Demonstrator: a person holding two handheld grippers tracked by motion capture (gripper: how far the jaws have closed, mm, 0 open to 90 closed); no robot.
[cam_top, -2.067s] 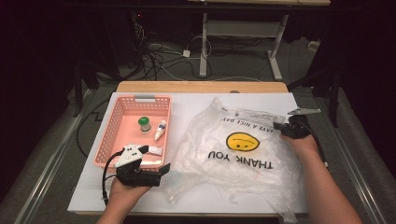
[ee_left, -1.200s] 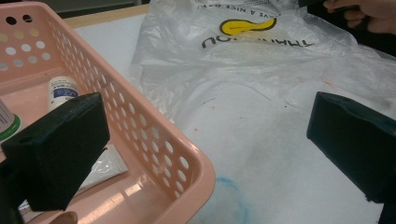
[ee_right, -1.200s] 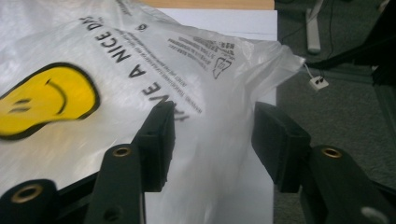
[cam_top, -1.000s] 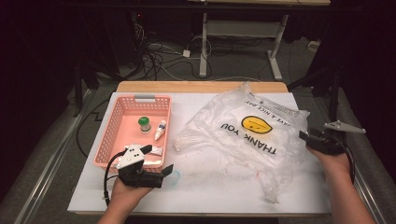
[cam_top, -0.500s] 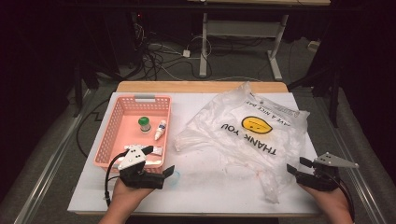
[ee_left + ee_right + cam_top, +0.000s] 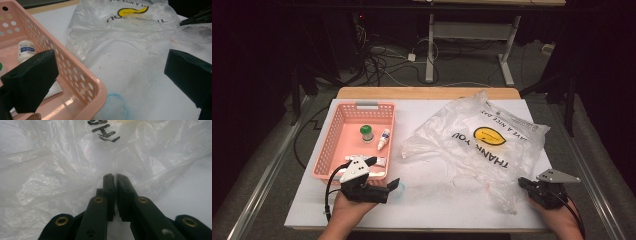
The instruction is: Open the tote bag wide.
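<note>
A clear plastic bag (image 6: 482, 145) printed with a yellow smiley and "THANK YOU" lies crumpled on the right half of the white table. My right gripper (image 6: 523, 182) sits at the bag's near right edge. Its jaws have just been closing and now stand together, pinching the film (image 6: 50, 170) at their tips (image 6: 115, 176). My left gripper (image 6: 388, 181) rests open by the near right corner of the pink basket (image 6: 328, 150). In the left gripper view, one jaw hangs over the basket (image 6: 82, 75) and the other over bare table, with nothing between them (image 6: 110, 62).
Inside the basket are a green-capped bottle (image 6: 366, 132), a small white bottle (image 6: 384, 139) and a white tube (image 6: 379, 161). A faint blue ring (image 6: 398, 192) marks the table beside the left gripper. Cables and desk legs lie on the floor beyond the table's far edge.
The right hand has dropped from beside the bag's right edge to its near right corner, and its jaws have gone from apart to together on the film. The left hand stayed put.
</note>
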